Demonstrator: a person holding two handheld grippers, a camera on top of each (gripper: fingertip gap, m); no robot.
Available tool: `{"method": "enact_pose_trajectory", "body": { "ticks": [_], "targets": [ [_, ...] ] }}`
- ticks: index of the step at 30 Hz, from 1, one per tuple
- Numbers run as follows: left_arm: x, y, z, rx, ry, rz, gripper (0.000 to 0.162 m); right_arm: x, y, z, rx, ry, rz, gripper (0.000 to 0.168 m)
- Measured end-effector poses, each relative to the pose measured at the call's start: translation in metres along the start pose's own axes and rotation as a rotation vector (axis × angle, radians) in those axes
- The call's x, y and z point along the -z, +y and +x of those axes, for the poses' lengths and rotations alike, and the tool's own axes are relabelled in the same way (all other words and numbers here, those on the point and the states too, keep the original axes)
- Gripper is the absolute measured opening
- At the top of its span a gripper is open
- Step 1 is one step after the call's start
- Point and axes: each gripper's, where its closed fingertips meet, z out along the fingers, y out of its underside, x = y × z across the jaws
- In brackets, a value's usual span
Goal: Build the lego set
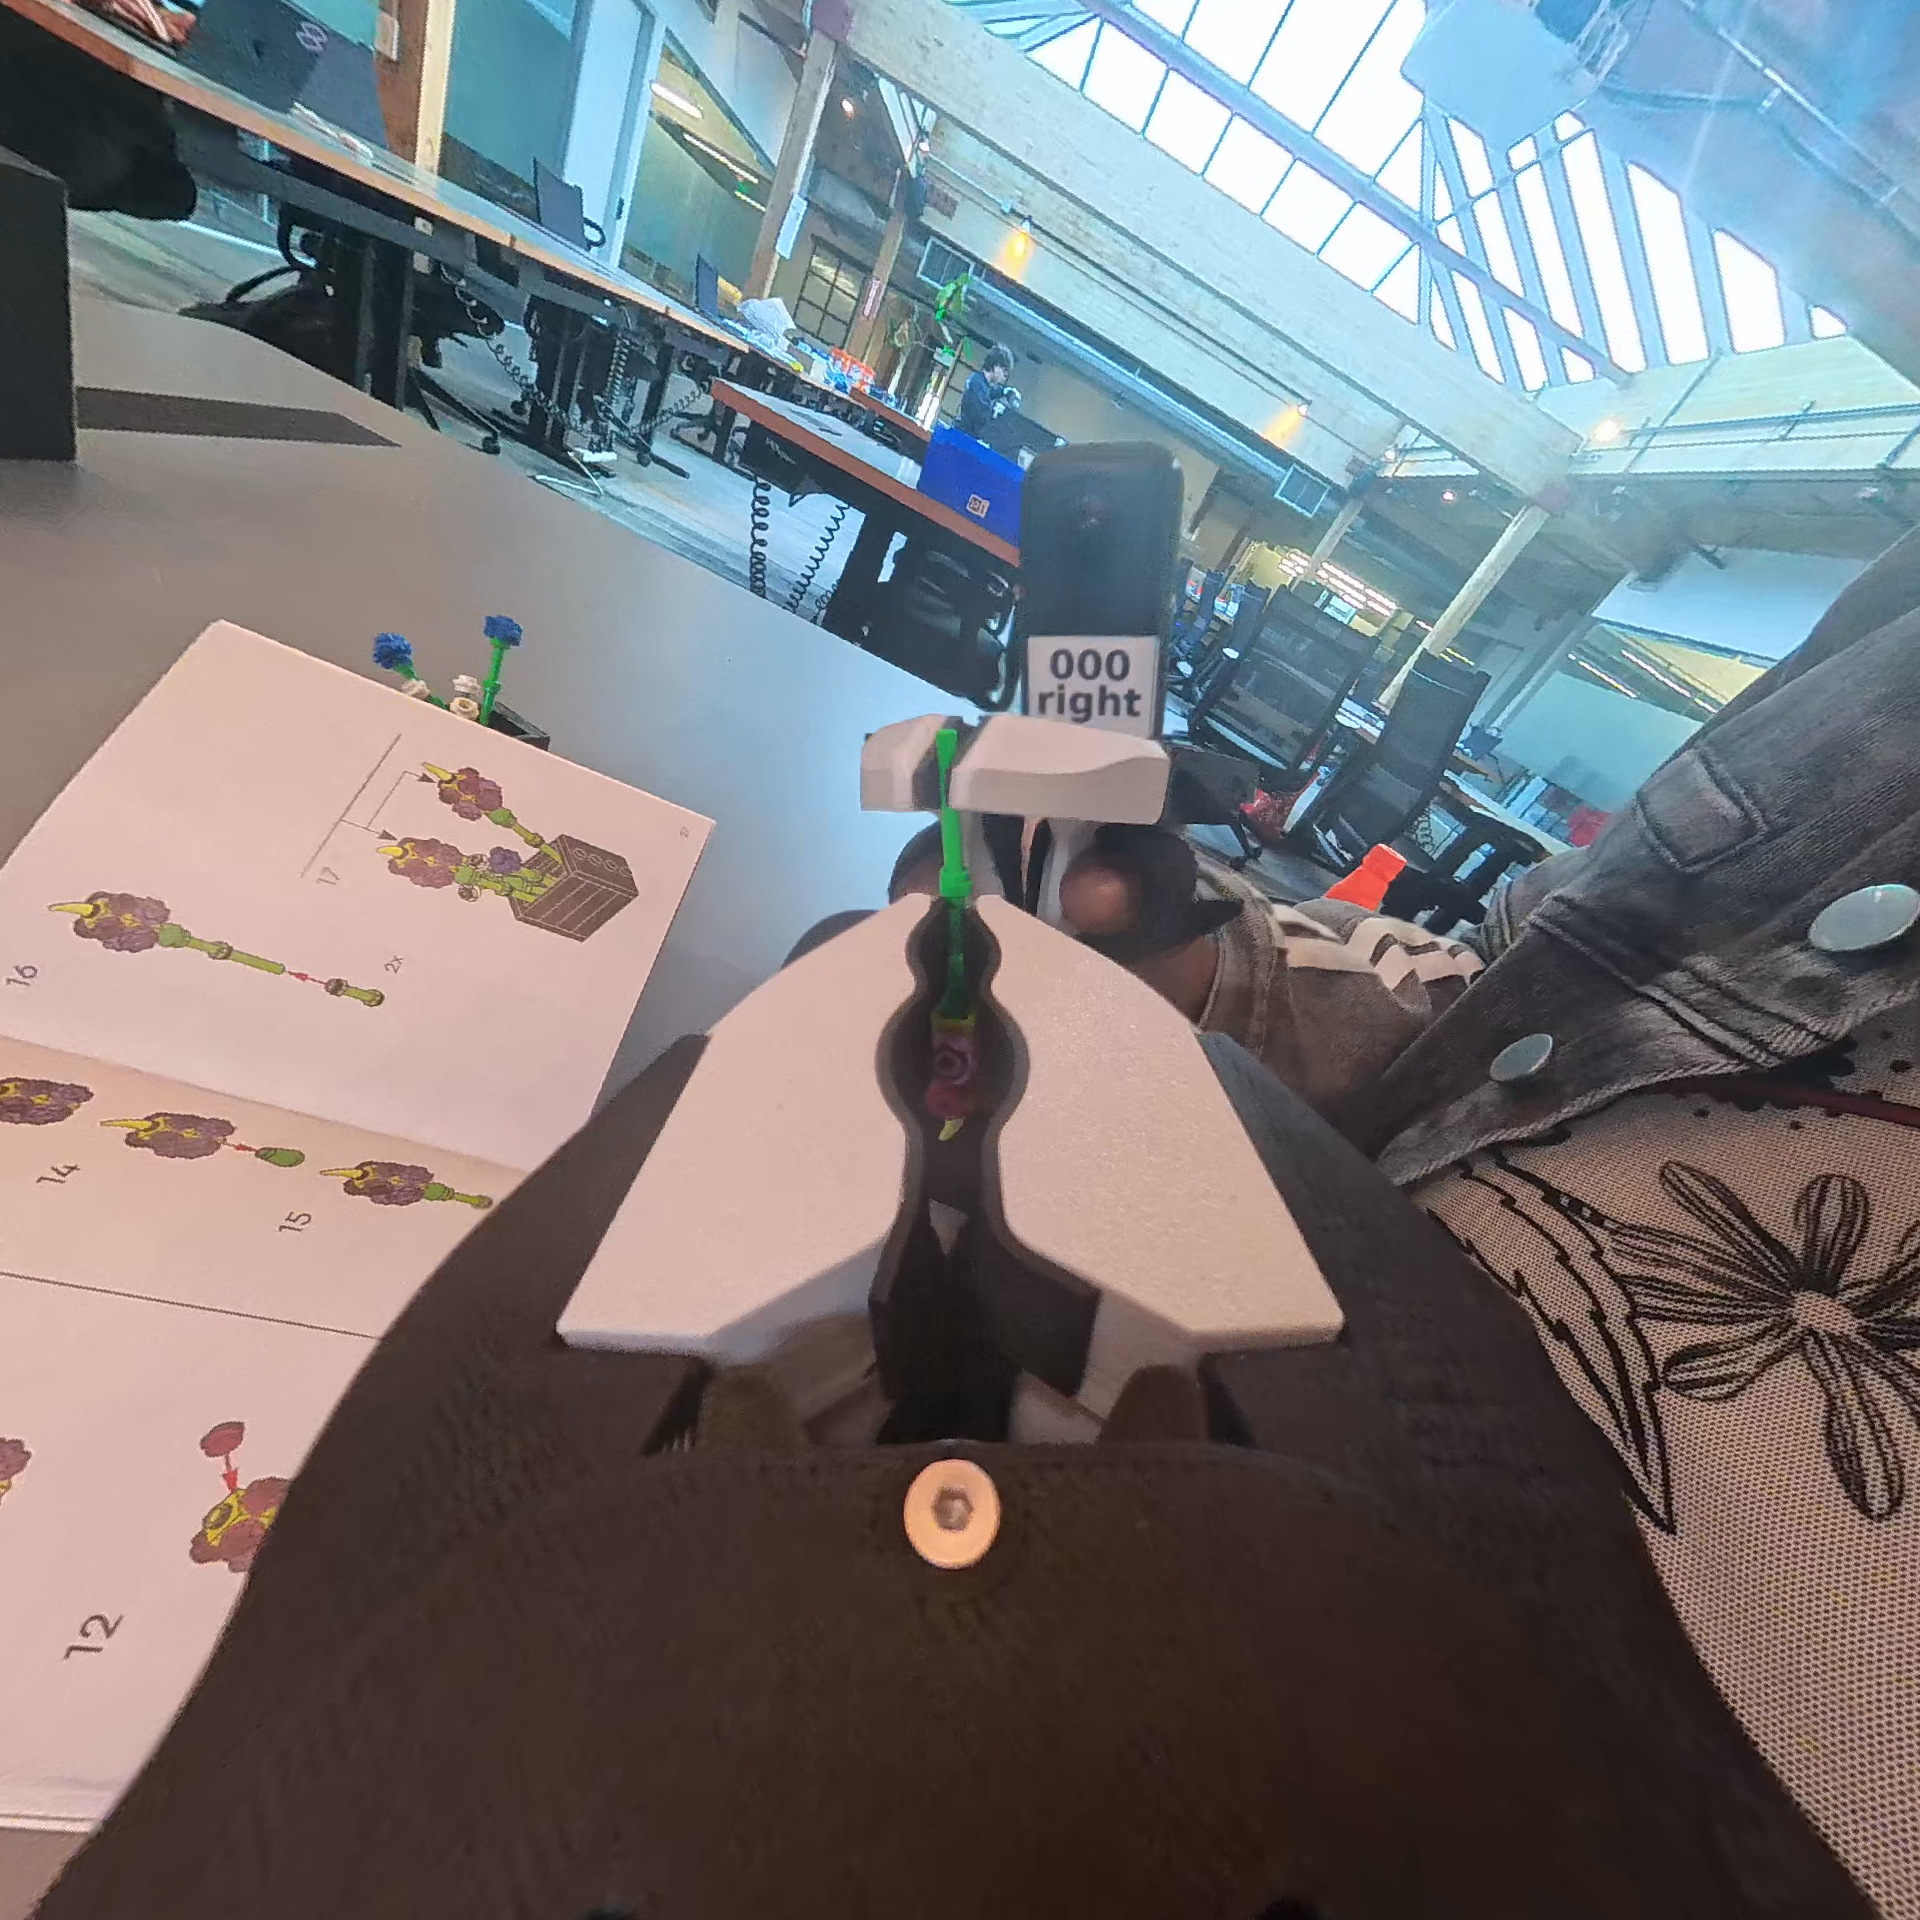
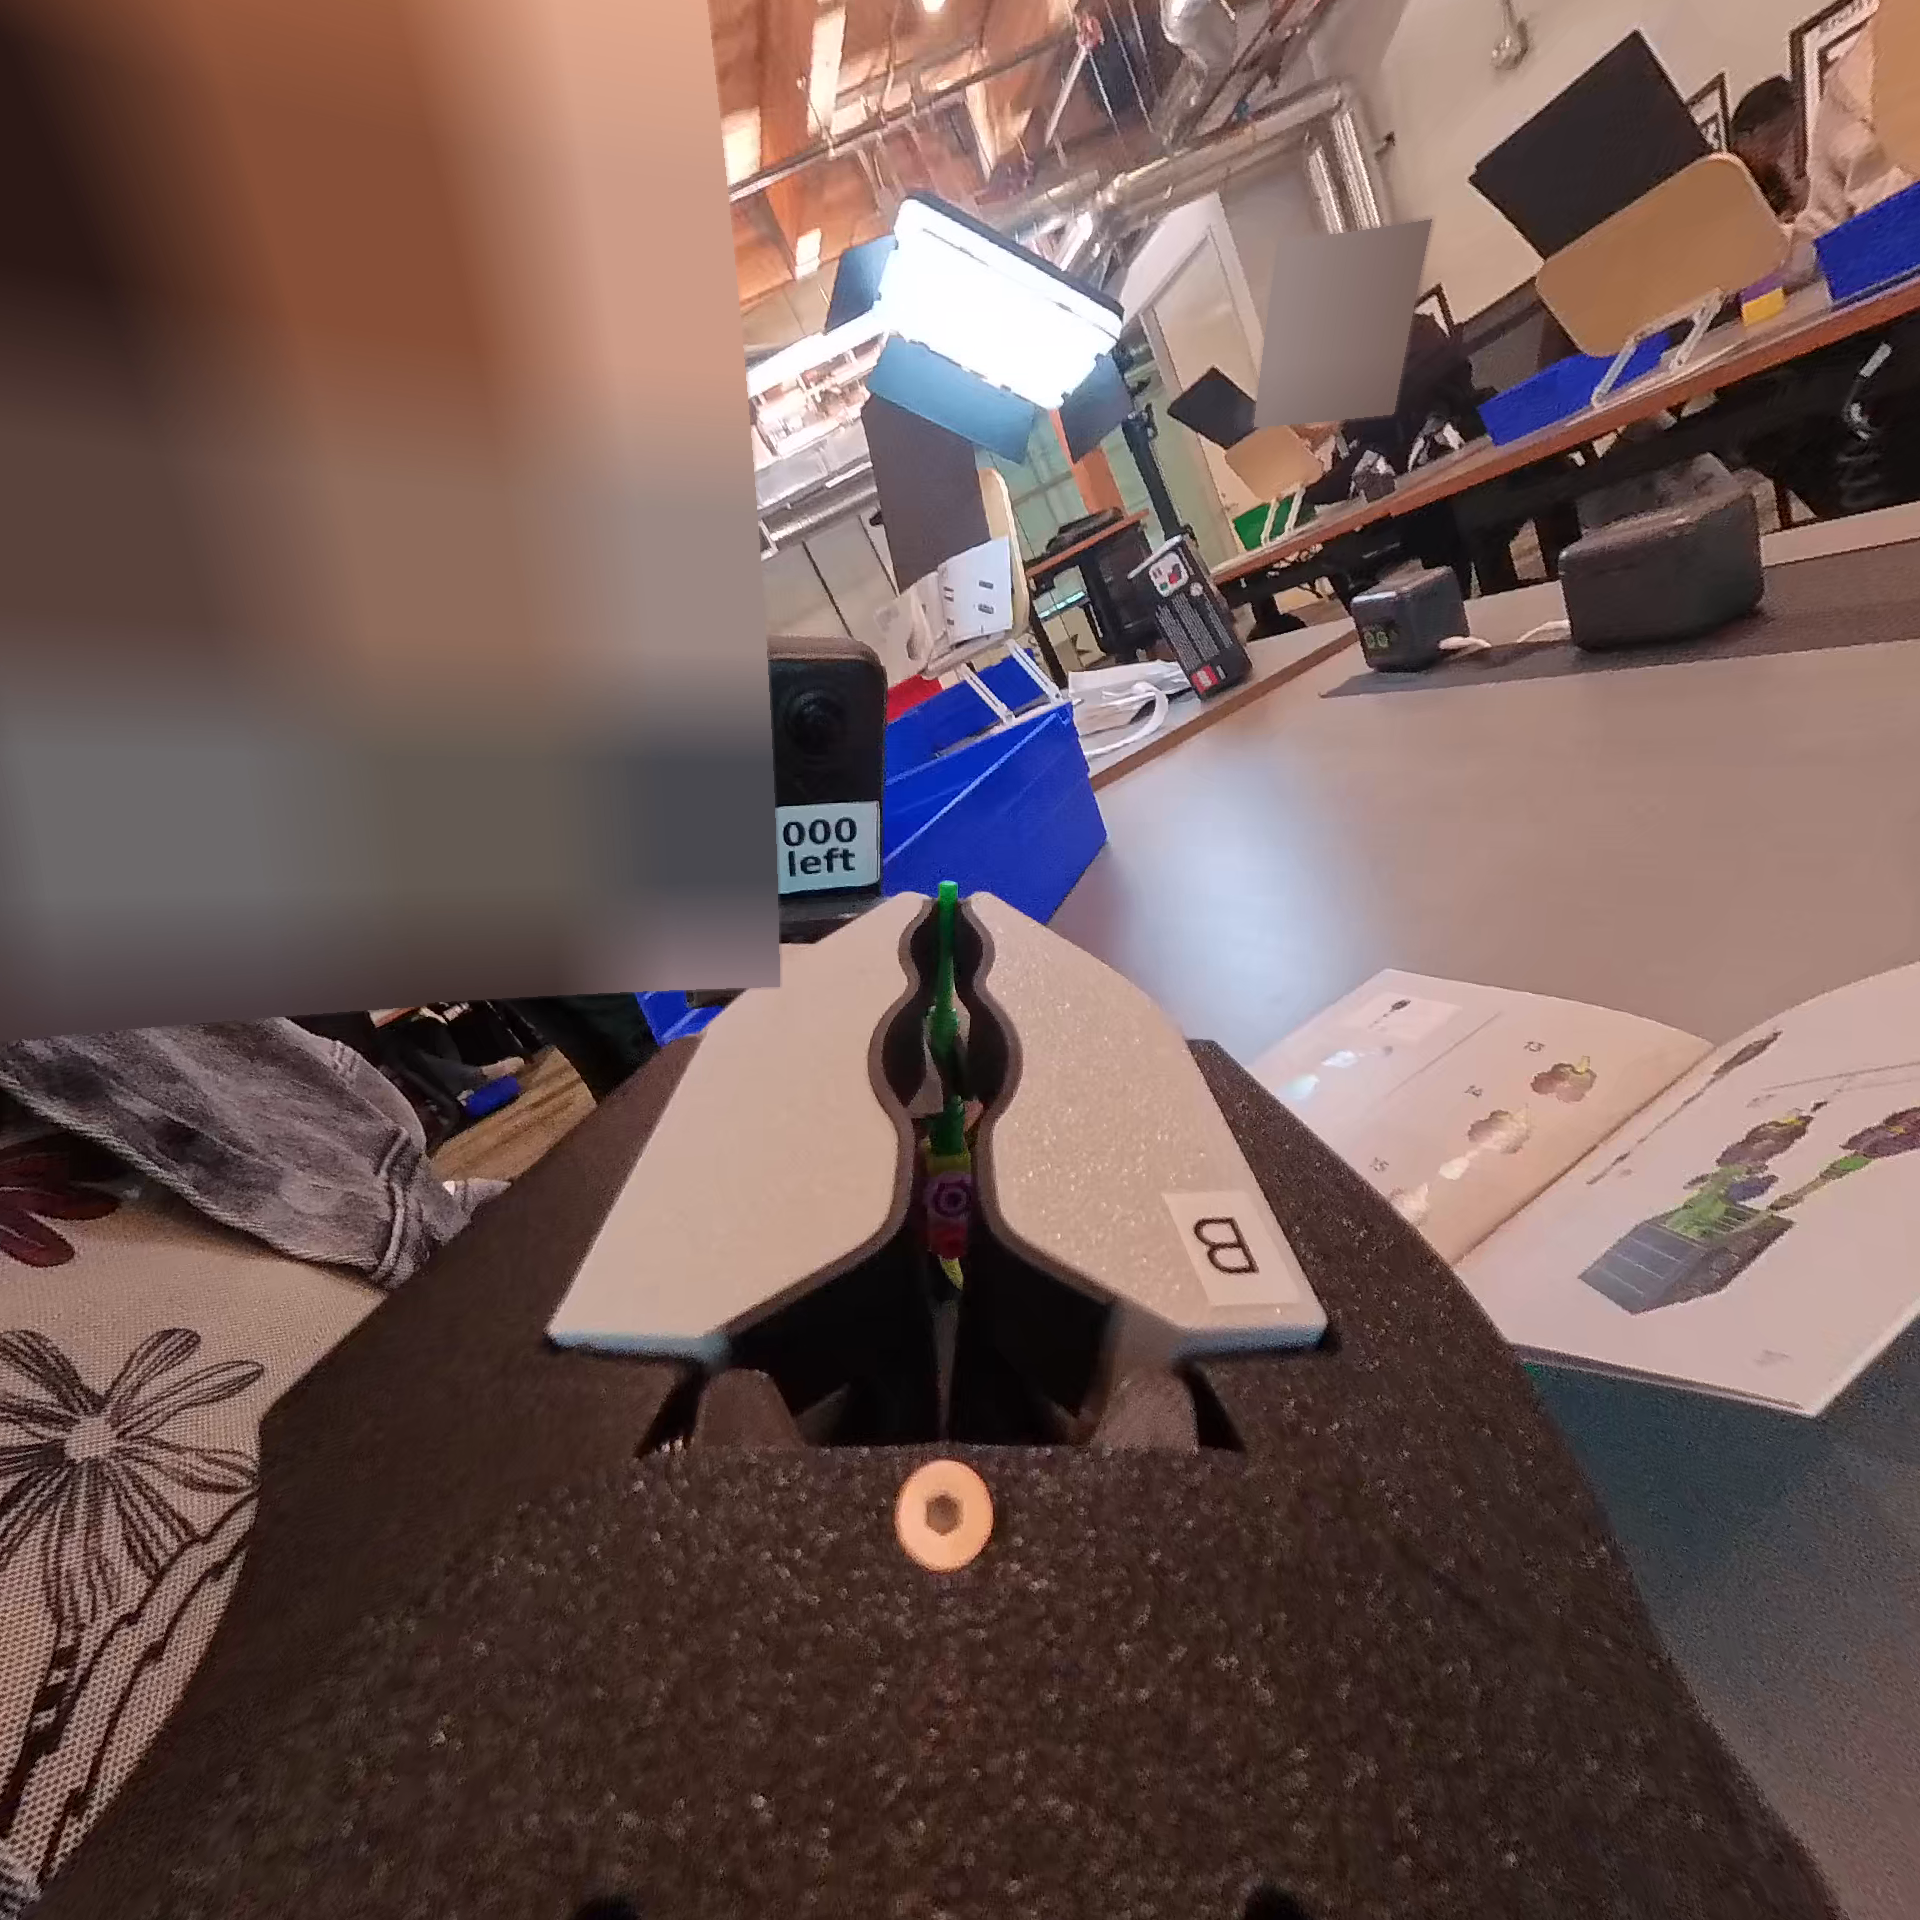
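Observation:
My left gripper [image 1: 951,914] is shut on a green stem [image 1: 954,940] whose purple flower head [image 1: 945,1070] sits between the white fingers [image 1: 790,1122]. The stem runs on to my right gripper [image 1: 940,774], which faces it from farther off and is closed on the stem's far end. In the right wrist view my right gripper [image 2: 945,909] is shut on a green stem [image 2: 943,997] with a purple flower head [image 2: 948,1205] between its fingers [image 2: 1101,1122]; the stem tip pokes just past the fingertips. Whether this is one stem or two meeting end to end is unclear.
An open instruction booklet [image 1: 312,935] lies on the grey table [image 1: 675,675], also in the right wrist view [image 2: 1558,1143]. A small black box with blue flowers [image 1: 468,675] stands behind it. A blue bin [image 2: 987,800] and black cases [image 2: 1662,571] sit farther off. A person's jacket [image 1: 1662,935] is close.

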Motion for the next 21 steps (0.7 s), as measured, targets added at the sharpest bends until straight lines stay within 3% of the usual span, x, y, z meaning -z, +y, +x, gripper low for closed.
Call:
{"method": "enact_pose_trajectory", "body": {
  "ticks": [1,16,21],
  "targets": [
    [0.000,0.000,0.000,0.001,0.002,0.000,0.000,0.000,0.001,0.000,0.006,0.008,-0.005,0.003],
    [0.000,-0.001,0.002,0.005,0.024,0.011,0.000,0.001,0.000,-0.002,0.006,0.030,0.018,0.002],
    [0.003,-0.003,0.006,0.005,0.049,0.027,0.001,0.006,-0.009,0.004,-0.070,-0.037,0.023,0.047]
  ]
}}
